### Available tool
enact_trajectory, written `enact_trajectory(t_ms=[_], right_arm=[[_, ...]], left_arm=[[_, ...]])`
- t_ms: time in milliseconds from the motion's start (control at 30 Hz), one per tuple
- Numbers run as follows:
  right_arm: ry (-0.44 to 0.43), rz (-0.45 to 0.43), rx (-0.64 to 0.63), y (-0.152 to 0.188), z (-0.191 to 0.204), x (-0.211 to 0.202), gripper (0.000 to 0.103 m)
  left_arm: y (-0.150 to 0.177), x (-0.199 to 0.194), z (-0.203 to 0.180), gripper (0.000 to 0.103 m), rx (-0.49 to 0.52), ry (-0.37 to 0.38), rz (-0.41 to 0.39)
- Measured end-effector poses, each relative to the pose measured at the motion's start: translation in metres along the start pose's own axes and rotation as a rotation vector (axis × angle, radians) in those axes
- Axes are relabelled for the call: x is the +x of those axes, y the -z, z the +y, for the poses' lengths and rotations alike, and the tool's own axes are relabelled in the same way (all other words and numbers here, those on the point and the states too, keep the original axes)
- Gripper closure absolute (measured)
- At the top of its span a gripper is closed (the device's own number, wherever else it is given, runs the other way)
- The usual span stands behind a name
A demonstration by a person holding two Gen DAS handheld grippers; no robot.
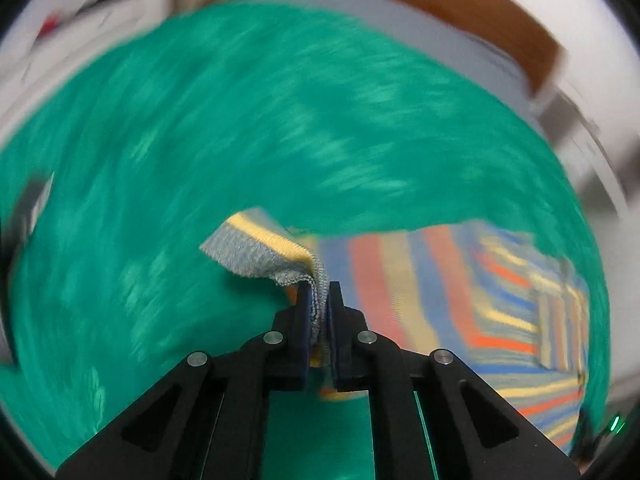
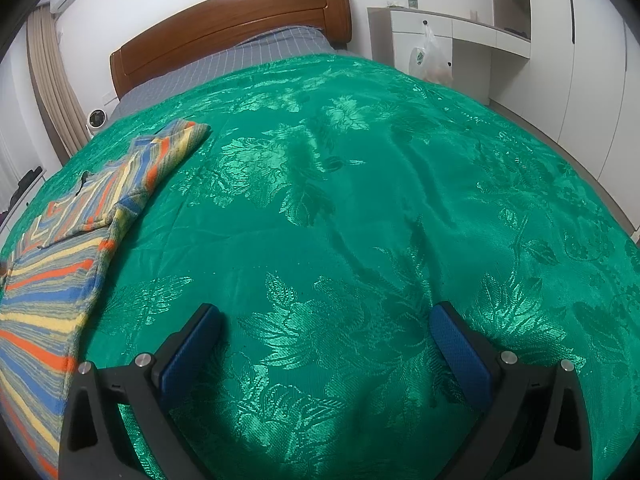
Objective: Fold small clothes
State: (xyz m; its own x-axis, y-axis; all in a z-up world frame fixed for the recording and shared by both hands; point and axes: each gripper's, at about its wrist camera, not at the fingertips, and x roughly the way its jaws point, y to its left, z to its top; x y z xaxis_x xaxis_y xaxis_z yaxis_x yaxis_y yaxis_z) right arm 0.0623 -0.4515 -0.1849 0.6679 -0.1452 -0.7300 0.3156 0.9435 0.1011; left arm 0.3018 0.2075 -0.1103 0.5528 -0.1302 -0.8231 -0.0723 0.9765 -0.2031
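Note:
A small striped garment [image 1: 460, 288] in blue, orange and yellow lies on the green bedspread [image 1: 200, 160]. My left gripper [image 1: 319, 300] is shut on its grey and yellow ribbed edge [image 1: 260, 246] and holds that edge lifted above the spread. The left wrist view is blurred by motion. In the right wrist view the same garment [image 2: 72, 248] lies at the left side of the bed, partly folded. My right gripper [image 2: 326, 332] is open and empty, over bare bedspread [image 2: 360, 200] to the right of the garment.
A wooden headboard [image 2: 240, 20] and grey checked sheet [image 2: 280, 46] are at the far end. White cabinets [image 2: 540, 40] with a hanging plastic bag [image 2: 430, 58] stand at the right. A curtain [image 2: 52, 80] and small fan [image 2: 96, 120] are at the left.

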Motion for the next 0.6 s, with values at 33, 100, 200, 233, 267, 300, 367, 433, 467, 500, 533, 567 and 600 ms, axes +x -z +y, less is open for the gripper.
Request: enact_trajectory(t_ms=[33,100,200,233,267,300,367,433,467,500,533,567,600], right_arm=[[-0.001,-0.002,0.0,0.0,0.0,0.0,0.0],[-0.002,-0.004,0.0,0.0,0.0,0.0,0.0],[-0.002,-0.004,0.0,0.0,0.0,0.0,0.0],[-0.001,-0.003,0.0,0.0,0.0,0.0,0.0],[-0.001,-0.003,0.0,0.0,0.0,0.0,0.0],[-0.001,-0.003,0.0,0.0,0.0,0.0,0.0],[-0.001,-0.003,0.0,0.0,0.0,0.0,0.0],[-0.002,-0.003,0.0,0.0,0.0,0.0,0.0],[-0.002,-0.003,0.0,0.0,0.0,0.0,0.0],[-0.001,-0.003,0.0,0.0,0.0,0.0,0.0],[-0.002,-0.003,0.001,0.0,0.0,0.0,0.0],[-0.002,-0.003,0.001,0.0,0.0,0.0,0.0],[-0.002,-0.004,0.001,0.0,0.0,0.0,0.0]], left_arm=[[-0.006,-0.011,-0.032,0.097,0.075,0.03,-0.024],[-0.014,-0.027,-0.09,0.097,0.198,0.088,-0.055],[-0.007,-0.043,-0.178,0.097,0.365,0.179,-0.076],[0.002,-0.043,-0.211,0.097,0.417,0.215,-0.067],[0.008,-0.041,-0.227,0.097,0.442,0.231,-0.058],[0.018,-0.036,-0.247,0.097,0.473,0.246,-0.043],[0.043,-0.013,-0.284,0.086,0.562,0.237,0.013],[0.076,0.018,-0.307,0.039,0.635,0.181,0.091],[0.091,0.027,-0.31,0.027,0.655,0.147,0.106],[0.11,0.033,-0.308,0.029,0.673,0.139,0.11],[0.122,0.032,-0.3,0.03,0.674,0.157,0.119],[0.133,0.028,-0.291,0.03,0.665,0.18,0.131],[0.141,0.025,-0.284,0.03,0.656,0.196,0.134]])
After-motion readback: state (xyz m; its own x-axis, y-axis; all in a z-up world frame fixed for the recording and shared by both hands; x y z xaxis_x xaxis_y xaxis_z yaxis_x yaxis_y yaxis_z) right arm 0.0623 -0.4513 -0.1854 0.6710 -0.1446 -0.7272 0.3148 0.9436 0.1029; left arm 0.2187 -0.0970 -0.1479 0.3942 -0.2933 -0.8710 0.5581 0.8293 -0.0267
